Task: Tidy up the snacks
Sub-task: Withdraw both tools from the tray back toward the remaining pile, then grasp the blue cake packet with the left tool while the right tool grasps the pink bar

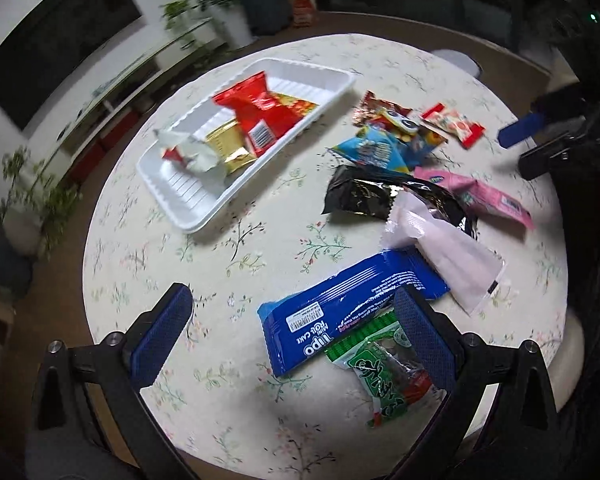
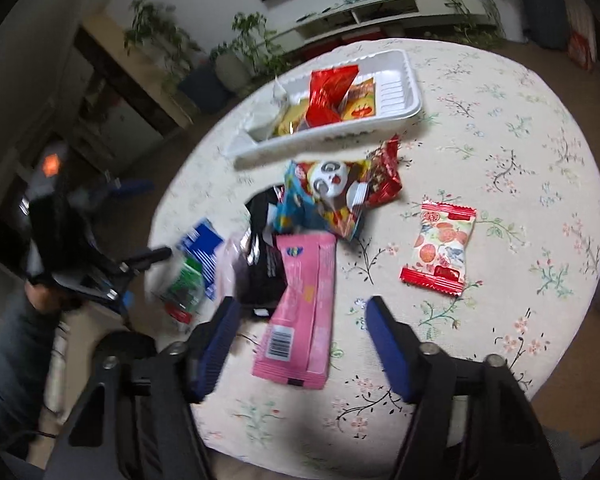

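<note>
A white tray [image 1: 172, 188] on the round floral table holds a red pack [image 1: 256, 112], a gold pack [image 1: 228, 148] and a silvery wrapper. Loose snacks lie to its right. My left gripper [image 1: 296, 332] stands open, wide, above a blue roll-cake pack [image 1: 340, 304] and a green seaweed pack [image 1: 384, 376]; its pads touch nothing. My right gripper [image 2: 302, 340] is open with a pink pack [image 2: 304, 304] lying on the table between its fingers, the pads apart from it. A red-and-white candy pack [image 2: 442, 250] lies alone to the right.
The loose pile also has a black pack [image 1: 372, 196], a pale pink wrapper [image 1: 440, 256], a light blue pack [image 1: 376, 148] and a panda pack [image 2: 332, 188]. Potted plants, a low shelf and a dark screen stand beyond the table edge [image 1: 100, 216].
</note>
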Action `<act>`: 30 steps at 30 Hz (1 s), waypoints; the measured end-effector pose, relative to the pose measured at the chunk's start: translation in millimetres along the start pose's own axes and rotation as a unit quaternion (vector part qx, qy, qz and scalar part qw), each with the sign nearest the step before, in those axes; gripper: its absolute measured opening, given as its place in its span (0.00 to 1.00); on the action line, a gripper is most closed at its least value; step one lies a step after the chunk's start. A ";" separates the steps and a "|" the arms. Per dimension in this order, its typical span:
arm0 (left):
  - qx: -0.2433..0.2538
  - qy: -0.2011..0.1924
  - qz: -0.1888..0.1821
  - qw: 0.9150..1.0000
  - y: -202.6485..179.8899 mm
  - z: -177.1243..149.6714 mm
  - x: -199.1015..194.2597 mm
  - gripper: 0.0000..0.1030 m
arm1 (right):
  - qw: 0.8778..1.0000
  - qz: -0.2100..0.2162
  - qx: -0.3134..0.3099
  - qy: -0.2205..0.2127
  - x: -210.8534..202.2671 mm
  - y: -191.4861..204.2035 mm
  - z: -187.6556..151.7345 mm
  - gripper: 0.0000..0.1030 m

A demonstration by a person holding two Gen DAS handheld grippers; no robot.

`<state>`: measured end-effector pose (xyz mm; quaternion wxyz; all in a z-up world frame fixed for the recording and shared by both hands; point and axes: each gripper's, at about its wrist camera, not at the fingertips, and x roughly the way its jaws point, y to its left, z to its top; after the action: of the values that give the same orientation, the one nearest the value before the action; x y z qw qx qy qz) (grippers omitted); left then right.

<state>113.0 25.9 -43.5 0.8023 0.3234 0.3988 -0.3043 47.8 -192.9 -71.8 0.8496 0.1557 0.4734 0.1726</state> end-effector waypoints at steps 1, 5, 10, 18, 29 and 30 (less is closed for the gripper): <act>0.019 0.000 -0.004 1.000 -1.2 1.6 0.9 0.99 | 1.000 -0.012 -0.014 0.002 2.9 5.3 -0.5 0.61; 0.096 0.014 -0.022 0.995 -5.8 8.7 10.4 0.97 | 0.999 -0.014 -0.031 0.018 13.7 12.8 -1.7 0.60; 0.139 0.039 -0.059 0.988 -6.1 18.7 26.8 0.81 | 0.998 -0.028 -0.048 0.040 24.9 16.4 -3.8 0.60; 0.190 0.094 -0.108 0.971 -14.5 21.4 53.3 0.80 | 0.996 -0.035 -0.047 0.068 38.5 12.3 -5.0 0.59; 0.179 0.141 -0.145 0.963 -6.9 25.0 81.8 0.51 | 0.994 -0.038 -0.052 0.083 50.4 14.1 1.5 0.54; 0.177 0.141 -0.151 0.962 -6.4 25.5 82.1 0.45 | 0.994 -0.039 -0.052 0.084 50.7 14.0 1.8 0.54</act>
<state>160.4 -16.3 -102.0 0.6124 0.4356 0.4924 -0.4390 72.3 -158.3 -103.0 0.8201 0.0776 0.5389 0.1760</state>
